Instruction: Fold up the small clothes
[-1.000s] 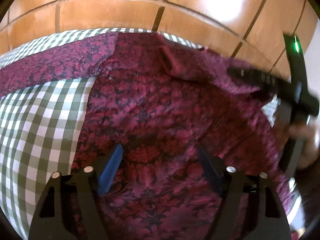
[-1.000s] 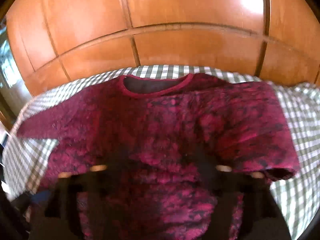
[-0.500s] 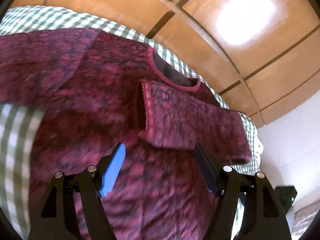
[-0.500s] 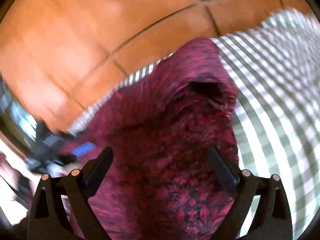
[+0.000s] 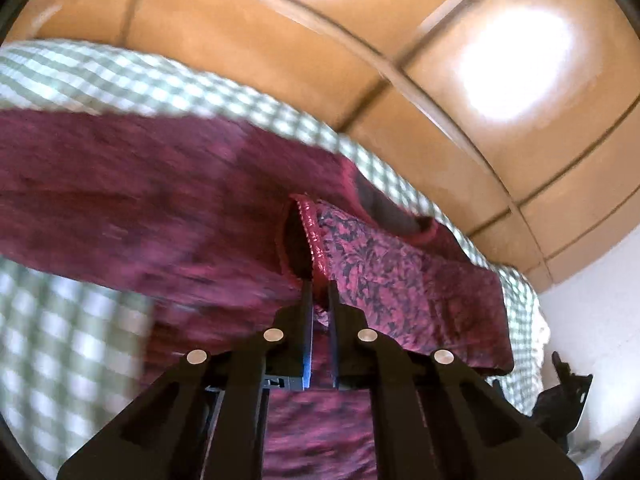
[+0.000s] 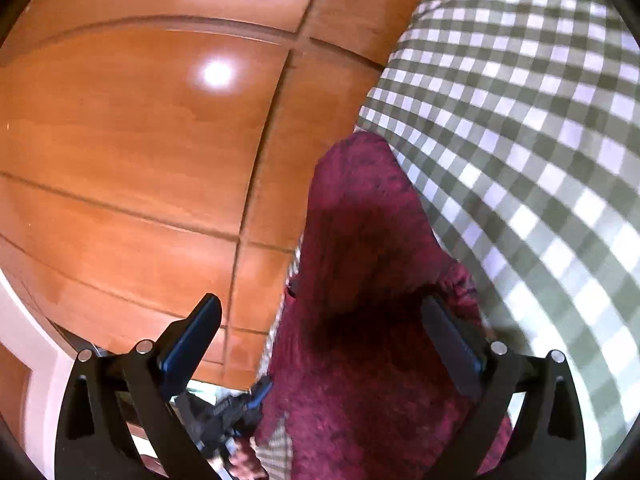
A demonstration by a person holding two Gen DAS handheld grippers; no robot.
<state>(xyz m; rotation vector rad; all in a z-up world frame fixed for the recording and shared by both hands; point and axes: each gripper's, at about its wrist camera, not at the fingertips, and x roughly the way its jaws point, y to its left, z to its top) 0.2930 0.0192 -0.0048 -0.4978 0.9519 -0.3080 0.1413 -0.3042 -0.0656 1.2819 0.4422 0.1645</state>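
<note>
Left gripper [image 5: 319, 286] is pinching the maroon top [image 5: 168, 216] at the hem of a sleeve [image 5: 404, 280], its two fingers drawn nearly together with a fold of the trimmed cuff edge caught between them. Right gripper [image 6: 320, 332] is hanging over the same garment with its fingers standing wide apart and nothing between them but loose fabric lying below.

That maroon top is lying spread on the green-and-white checked cloth [image 5: 60, 340], and it is showing a dark floral print, a rolled pink-red trim at the cuff and a scooped neckline [image 5: 384, 208] with dark lining. One sleeve is lying folded inward across the chest, its cuff opening gaping just ahead of the left fingertips. In the right wrist view the garment [image 6: 360, 280] is rising into a soft hump between the fingers, with the checked cloth [image 6: 520, 120] stretching away on the right.

Glossy wooden panelling [image 5: 440, 80] is standing behind the bedding in both views. At the lower edge of the right wrist view, the other gripper's black body and part of a hand [image 6: 244, 460] are showing, blurred.
</note>
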